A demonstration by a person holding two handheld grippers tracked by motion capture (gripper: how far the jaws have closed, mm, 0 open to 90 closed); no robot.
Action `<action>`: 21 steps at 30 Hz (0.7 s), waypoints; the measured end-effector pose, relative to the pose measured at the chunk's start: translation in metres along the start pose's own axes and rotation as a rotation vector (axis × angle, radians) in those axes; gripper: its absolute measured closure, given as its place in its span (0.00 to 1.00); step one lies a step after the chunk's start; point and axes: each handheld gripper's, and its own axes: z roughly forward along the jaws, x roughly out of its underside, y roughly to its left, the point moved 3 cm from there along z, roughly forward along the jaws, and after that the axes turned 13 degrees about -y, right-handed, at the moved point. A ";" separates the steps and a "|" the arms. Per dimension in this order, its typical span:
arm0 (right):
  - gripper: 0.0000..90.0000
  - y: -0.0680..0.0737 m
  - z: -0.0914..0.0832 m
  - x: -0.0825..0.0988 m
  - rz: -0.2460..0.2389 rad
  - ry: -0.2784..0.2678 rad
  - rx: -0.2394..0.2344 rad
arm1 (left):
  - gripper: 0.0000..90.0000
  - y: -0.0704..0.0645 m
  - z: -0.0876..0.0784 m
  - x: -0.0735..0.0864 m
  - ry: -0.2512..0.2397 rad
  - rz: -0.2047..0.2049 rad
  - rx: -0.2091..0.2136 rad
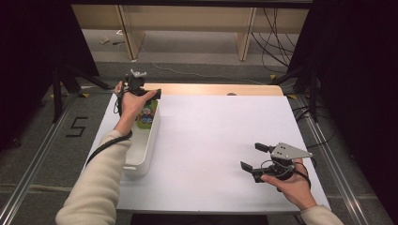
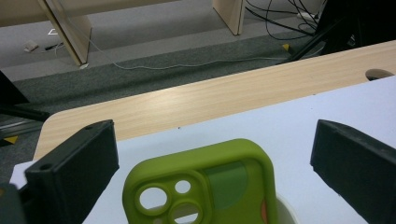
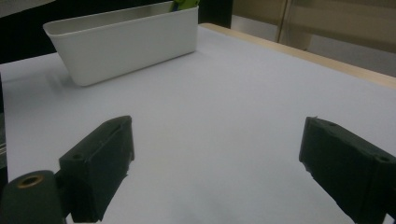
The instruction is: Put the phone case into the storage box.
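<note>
Phone case [image 2: 205,184], green, stands upright in the far end of the white bin [image 1: 151,136] at the table's left side, its camera cut-outs facing my left gripper [image 1: 146,93]. In the high view the case [image 1: 146,115] shows a small printed picture on its other side, and my left hand [image 1: 133,104] sits just over it. Left jaws are spread wide, one each side of the case, w/ clear gaps both sides, so nothing touches; the case is let go and leans on the bin's far wall. Right gripper [image 1: 252,159] hovers low over the bare white mat [image 1: 211,140] near the right near corner, well apart from the bin. Its jaws are spread wide too, w/ nothing btwn them. In the right gripper view the bin [image 3: 126,44] lies far off across the mat, the case's green top [image 3: 184,4] poking above its rim. Beyond the mat a strip of wood tabletop [image 2: 210,98] runs along the far edge, then grey floor w/ cables.
</note>
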 end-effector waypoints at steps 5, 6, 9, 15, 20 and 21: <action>0.13 0.000 0.000 0.000 0.001 0.000 0.000 | 0.00 -0.001 -0.003 -0.002 0.002 0.001 0.005; 0.12 0.000 0.000 0.000 0.001 0.000 0.000 | 0.00 -0.001 -0.004 -0.002 0.002 0.002 0.008; 0.12 0.000 0.000 0.000 0.001 -0.002 0.001 | 0.00 -0.002 -0.006 -0.004 -0.006 -0.001 0.015; 0.12 0.000 0.000 0.000 0.001 -0.004 0.000 | 0.00 -0.003 -0.012 -0.007 -0.023 -0.016 0.035; 0.13 0.000 0.000 0.000 0.000 -0.005 -0.001 | 0.00 -0.003 -0.019 -0.007 -0.036 -0.020 0.049; 0.12 0.000 0.000 0.000 -0.001 -0.006 -0.001 | 0.00 -0.003 -0.020 -0.007 -0.038 -0.024 0.053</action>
